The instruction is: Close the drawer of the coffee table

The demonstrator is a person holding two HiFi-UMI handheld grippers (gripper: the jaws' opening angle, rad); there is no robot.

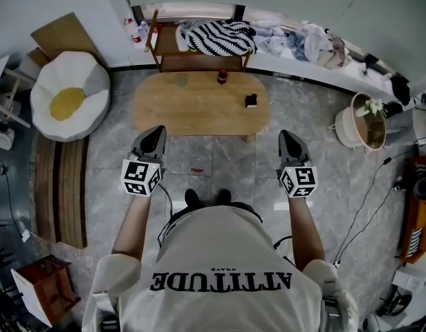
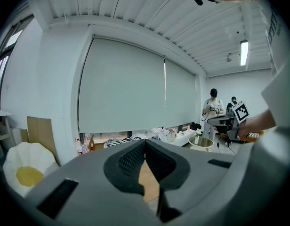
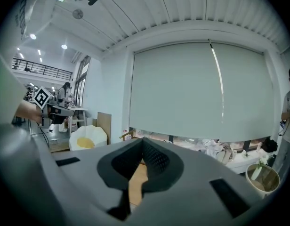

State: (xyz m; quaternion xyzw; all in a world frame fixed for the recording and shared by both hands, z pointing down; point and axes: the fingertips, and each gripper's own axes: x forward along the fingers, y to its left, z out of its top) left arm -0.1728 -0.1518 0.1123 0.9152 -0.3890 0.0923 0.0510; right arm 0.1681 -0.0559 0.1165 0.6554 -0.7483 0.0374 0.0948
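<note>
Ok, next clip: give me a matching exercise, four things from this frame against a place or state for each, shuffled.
Things:
1. coffee table
2. egg-shaped cushion
3. striped cloth
4. left gripper

Places or states:
A. lies on the wooden shelf beyond the table
B. far left of the head view, white with a yellow centre
C. shut, nothing between its jaws
D. centre of the head view, carries a small dark bottle

Pairs: 1-D, 2-B, 3-A, 4-C

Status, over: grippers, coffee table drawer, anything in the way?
Left gripper shut, empty; right gripper shut, empty. Both held short of the coffee table; no drawer shows sticking out. Only a bottle and small black object on top, nothing blocking.
</note>
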